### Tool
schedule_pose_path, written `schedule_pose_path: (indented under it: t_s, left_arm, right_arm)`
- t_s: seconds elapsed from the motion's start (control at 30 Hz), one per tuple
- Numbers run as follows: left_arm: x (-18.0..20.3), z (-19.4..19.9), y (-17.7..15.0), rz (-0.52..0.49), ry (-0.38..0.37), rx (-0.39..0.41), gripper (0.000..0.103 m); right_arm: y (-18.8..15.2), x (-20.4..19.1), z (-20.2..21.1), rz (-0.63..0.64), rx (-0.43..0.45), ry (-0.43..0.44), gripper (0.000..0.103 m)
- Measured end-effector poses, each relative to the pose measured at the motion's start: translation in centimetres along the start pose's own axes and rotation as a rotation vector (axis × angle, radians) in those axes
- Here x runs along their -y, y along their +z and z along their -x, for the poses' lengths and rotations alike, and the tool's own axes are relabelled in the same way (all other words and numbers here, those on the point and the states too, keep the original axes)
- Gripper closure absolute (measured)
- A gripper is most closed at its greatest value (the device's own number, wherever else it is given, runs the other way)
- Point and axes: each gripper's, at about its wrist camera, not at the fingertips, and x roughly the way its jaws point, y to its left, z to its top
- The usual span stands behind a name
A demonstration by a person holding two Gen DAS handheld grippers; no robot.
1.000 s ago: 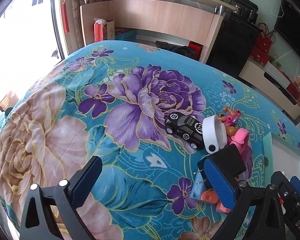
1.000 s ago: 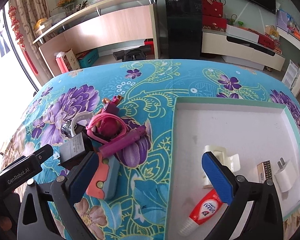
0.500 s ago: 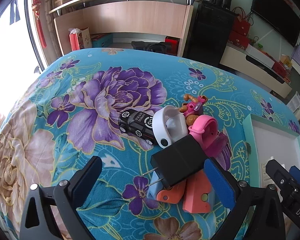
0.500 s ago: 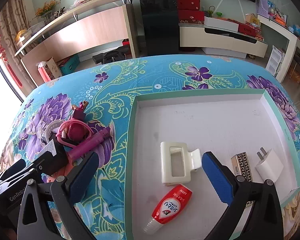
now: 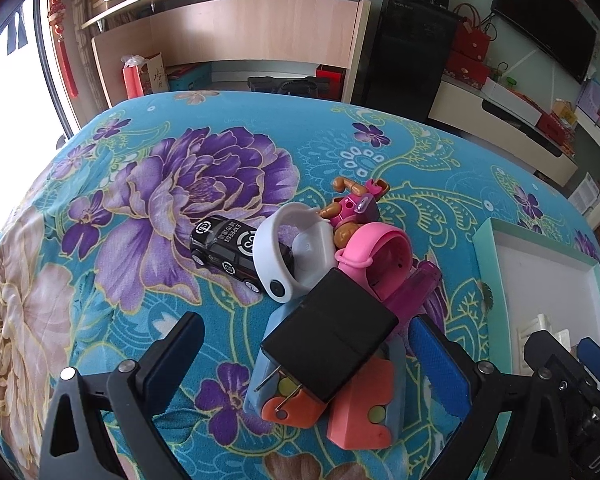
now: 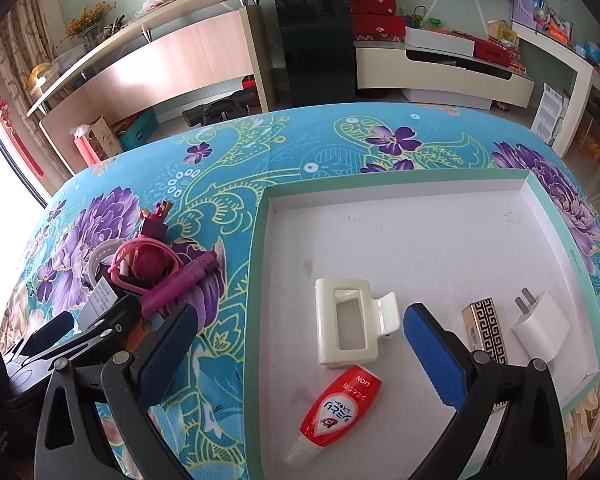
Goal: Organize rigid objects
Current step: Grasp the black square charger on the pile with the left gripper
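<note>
While the left gripper (image 5: 304, 360) stands with its jaws spread wide and nothing between them, the black charger (image 5: 330, 342) lies in the lower centre of the left wrist view, on top of the orange-and-blue toy (image 5: 340, 404) and inside the span of the two fingers, nearer the right one. To seat the grasp well, centre the jaws on the charger's flat sides, descend until the pads flank its body, and keep clear of the prongs at its lower left and of the pink watch (image 5: 380, 256) touching its upper edge; the pile may shift if the toy beneath is pressed. The toy car (image 5: 230, 252) and white band (image 5: 274, 256) sit above, left of centre. In the right wrist view, the right gripper (image 6: 300, 344) is likewise spread wide and empty, above the tray (image 6: 260, 280), whose floor holds the white clip (image 6: 346, 322), the tube (image 6: 334, 410) and the white plug (image 6: 540, 320) in the lower half of the frame.
</note>
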Motion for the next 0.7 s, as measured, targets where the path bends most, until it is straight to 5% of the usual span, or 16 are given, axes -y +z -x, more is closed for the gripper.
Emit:
schedule_pose_path:
  t_s: [0.2,0.5,0.7]
  left_arm:
    - [0.0,0.1,-0.1,0.002,0.000,0.002,0.003]
    - [0.4,0.4,-0.3,-0.023,-0.048,-0.010,0.038]
    - [-0.2,1.0,-0.4,-0.018,-0.057,-0.014,0.038]
  right_arm:
    - [0.0,-0.1,-0.2,0.002,-0.006,0.000,0.001]
    - [-0.1,-0.2,-0.4,0.003,-0.014,0.000,0.001]
    - [-0.1,-0.3,-0.5,0.007,-0.015,0.002,0.001]
